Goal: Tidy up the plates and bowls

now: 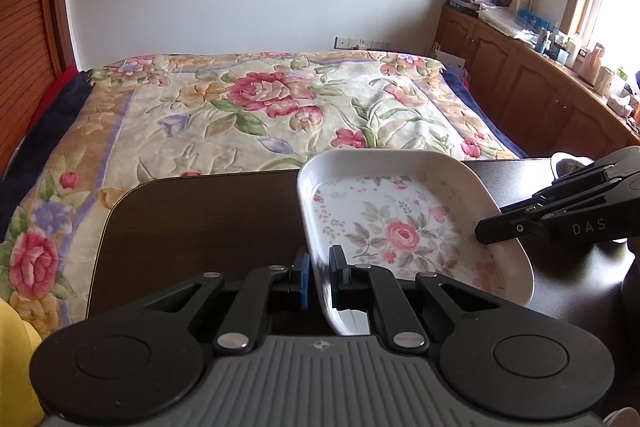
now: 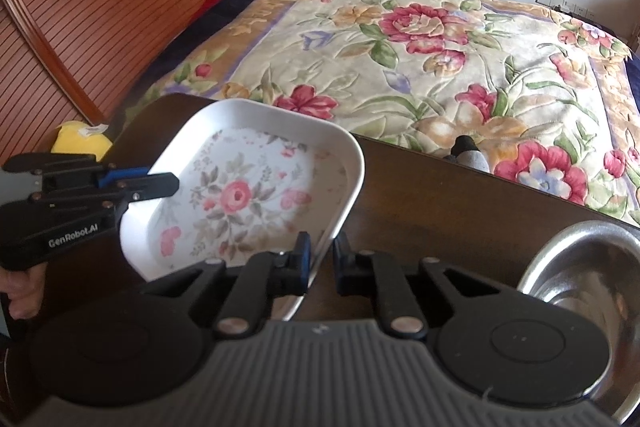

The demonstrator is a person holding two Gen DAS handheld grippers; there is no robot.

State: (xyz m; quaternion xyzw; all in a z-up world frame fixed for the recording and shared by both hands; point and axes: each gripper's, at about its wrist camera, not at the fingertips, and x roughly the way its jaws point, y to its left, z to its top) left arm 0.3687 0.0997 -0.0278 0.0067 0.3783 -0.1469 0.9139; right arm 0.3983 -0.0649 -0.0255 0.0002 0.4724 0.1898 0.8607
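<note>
A white square plate [image 1: 400, 223] with a pink rose pattern is held tilted over the dark wooden table [image 1: 200, 219]. My left gripper [image 1: 320, 271] is shut on the plate's near left rim, one finger on each side of the wall. My right gripper [image 1: 504, 219] comes in from the right and grips the opposite rim. In the right wrist view the plate [image 2: 240, 195] has its rim pinched in my right gripper [image 2: 322, 255], and my left gripper [image 2: 160, 183] clamps the far rim. A steel bowl [image 2: 580, 267] stands on the table at the right.
Beyond the table's far edge lies a bed with a floral blanket [image 1: 260, 99]. A yellow object [image 2: 80, 139] sits by the table's left corner. A small grey and black item [image 2: 468, 153] rests at the table's far edge. Wooden cabinets [image 1: 520, 79] line the right wall.
</note>
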